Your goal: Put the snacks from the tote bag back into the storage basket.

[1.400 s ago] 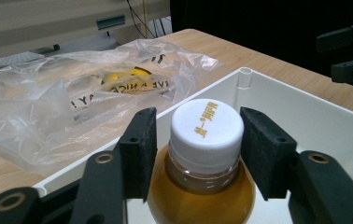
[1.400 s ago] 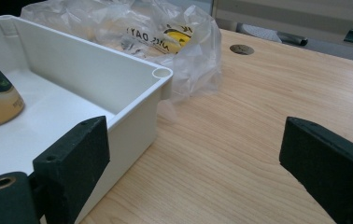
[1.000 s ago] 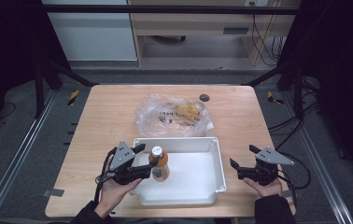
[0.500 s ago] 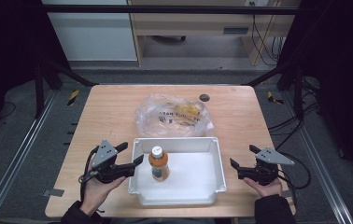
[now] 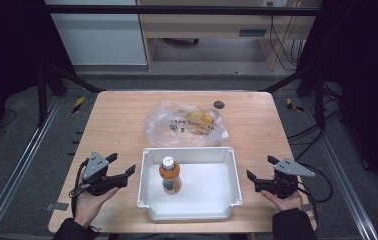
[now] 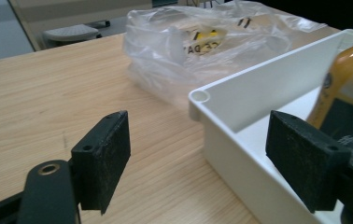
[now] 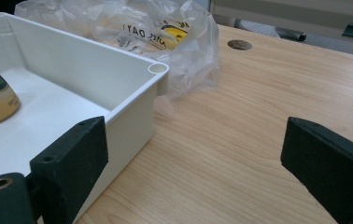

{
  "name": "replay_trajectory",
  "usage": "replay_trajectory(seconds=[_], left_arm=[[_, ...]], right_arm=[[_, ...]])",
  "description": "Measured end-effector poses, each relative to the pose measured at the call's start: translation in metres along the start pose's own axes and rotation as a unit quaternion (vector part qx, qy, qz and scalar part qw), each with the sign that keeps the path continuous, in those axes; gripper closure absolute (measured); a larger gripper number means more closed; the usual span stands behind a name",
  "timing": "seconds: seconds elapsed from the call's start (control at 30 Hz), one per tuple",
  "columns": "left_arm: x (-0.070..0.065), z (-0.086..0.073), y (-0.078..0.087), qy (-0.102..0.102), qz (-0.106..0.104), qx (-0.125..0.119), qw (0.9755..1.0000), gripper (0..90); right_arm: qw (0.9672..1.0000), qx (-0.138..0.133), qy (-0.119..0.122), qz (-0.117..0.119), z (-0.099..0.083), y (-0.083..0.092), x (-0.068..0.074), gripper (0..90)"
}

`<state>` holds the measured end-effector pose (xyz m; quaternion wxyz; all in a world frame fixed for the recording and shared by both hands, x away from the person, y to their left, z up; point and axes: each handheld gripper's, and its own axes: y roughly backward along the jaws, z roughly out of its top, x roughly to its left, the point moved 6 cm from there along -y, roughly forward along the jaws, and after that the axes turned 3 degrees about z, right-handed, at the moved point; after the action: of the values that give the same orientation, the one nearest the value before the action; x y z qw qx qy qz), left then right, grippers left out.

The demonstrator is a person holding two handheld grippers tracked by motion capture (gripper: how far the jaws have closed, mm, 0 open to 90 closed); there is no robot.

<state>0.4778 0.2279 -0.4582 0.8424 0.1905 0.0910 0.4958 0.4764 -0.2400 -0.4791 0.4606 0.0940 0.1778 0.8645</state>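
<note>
Since a second ago the left gripper (image 5: 121, 169) has let go of the orange drink bottle with a white cap (image 5: 170, 175) and drawn back to the white plastic tray's (image 5: 229, 176) nine o'clock side, jaws just opening, nothing between them. From above, the bottle stands upright inside the tray, at the gripper's three o'clock.

Left gripper view: the bottle (image 6: 347, 88) sits at two o'clock, beyond the tray wall (image 6: 263, 88).

Right gripper view: the right gripper (image 7: 191, 168) is spread empty, with the crumpled clear plastic bag (image 7: 132, 32) at eleven.

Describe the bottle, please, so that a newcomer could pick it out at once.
On the wooden table sits a white tray, just nearer than a crumpled plastic bag. The bottle stands upright in the tray's left part: amber drink, white cap, the tray's sole item.
</note>
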Motion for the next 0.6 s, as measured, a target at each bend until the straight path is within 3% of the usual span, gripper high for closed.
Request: replay_trajectory(seconds=[0.6], left_arm=[[0.028,-0.017,0.000,0.005,0.027,0.010,0.9996,19.8]], right_arm=[[1.0000,0.004,-0.004,-0.004,-0.002,-0.001,-0.002,7.1]])
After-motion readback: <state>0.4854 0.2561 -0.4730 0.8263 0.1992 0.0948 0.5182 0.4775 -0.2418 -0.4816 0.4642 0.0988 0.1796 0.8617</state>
